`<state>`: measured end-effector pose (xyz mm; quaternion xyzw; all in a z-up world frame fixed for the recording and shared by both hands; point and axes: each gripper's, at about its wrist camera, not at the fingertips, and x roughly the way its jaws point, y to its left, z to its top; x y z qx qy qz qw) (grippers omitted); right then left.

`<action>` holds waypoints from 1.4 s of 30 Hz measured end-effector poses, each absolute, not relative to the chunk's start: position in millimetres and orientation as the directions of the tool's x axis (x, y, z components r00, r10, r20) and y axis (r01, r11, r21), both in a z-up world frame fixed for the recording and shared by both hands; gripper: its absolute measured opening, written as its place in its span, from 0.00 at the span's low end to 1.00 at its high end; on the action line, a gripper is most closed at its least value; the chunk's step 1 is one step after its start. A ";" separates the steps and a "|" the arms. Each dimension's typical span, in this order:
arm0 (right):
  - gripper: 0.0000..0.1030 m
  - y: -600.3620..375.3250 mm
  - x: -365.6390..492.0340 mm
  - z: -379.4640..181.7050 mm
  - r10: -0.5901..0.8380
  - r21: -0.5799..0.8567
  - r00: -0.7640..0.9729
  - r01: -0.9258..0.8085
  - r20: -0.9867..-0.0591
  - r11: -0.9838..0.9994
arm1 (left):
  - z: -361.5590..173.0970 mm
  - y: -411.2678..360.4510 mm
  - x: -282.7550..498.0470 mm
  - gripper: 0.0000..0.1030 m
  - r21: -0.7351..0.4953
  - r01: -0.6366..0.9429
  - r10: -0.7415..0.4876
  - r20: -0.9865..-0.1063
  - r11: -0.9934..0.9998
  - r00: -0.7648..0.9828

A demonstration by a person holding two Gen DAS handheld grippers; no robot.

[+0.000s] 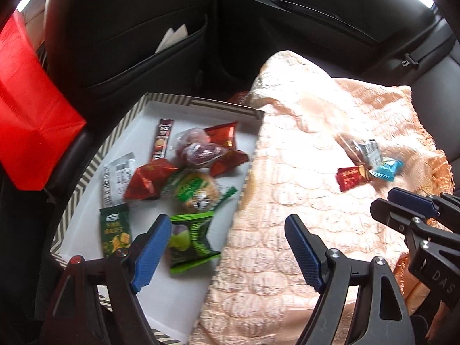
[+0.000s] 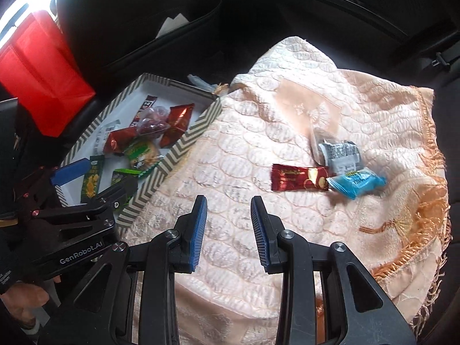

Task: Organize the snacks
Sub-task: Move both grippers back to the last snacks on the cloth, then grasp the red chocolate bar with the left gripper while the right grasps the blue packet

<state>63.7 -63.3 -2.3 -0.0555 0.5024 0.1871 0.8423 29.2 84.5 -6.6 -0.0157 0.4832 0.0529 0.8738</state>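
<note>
Mostly, snacks fill the box (image 1: 161,105), three packets (image 2: 299,177) remain on the cloth (image 2: 258,132), both grippers (image 1: 227,247) (image 2: 229,230) released, empty.

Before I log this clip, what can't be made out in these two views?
- Left wrist view: print on the clear-and-silver wrapped snack on the peach quilted cloth is motion-blurred.
- Left wrist view: the bright green packet in the chevron-edged white box is partly hidden by a finger of the left hand-held gripper.
- Right wrist view: the box's near corner is hidden behind the left hand-held gripper.
</note>
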 end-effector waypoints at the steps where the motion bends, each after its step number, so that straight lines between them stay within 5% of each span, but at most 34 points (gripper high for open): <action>1: 0.30 -70.9 64.7 -3.3 0.257 0.099 0.427 -0.358 -0.867 0.928 | -6.4 79.2 30.4 0.80 0.025 -0.098 0.074 -0.846 0.995 0.528; 16: 0.31 -166.9 89.6 -10.8 0.181 0.116 0.445 -0.168 -0.877 0.979 | -17.0 7.9 57.5 0.80 0.004 0.044 -0.019 -0.861 0.999 0.508; 20: 0.49 -184.8 93.6 -12.1 0.198 0.160 0.448 -0.122 -0.872 0.980 | -25.4 -14.6 72.8 0.80 0.006 0.167 -0.079 -0.865 0.986 0.495; 30: 0.49 -204.9 100.7 -14.8 0.231 0.213 0.452 -0.092 -0.861 0.973 | -54.9 -61.5 124.7 0.80 -0.040 0.410 -0.220 -0.889 0.911 0.402; 38: 0.49 -220.1 108.7 -9.0 0.235 0.237 0.469 -0.056 -0.851 0.970 | -79.7 -89.8 143.2 0.80 0.021 0.513 -0.198 -0.908 0.858 0.368; 40: 0.49 -221.6 113.0 -7.8 0.237 0.240 0.471 -0.055 -0.850 0.969 | -81.7 -87.9 146.9 0.73 -0.017 0.504 -0.224 -0.909 0.864 0.353; 42: 0.49 -221.9 119.0 -9.6 0.234 0.239 0.464 -0.048 -0.854 0.970 | -81.7 -87.4 148.3 0.48 -0.019 0.495 -0.225 -0.905 0.868 0.360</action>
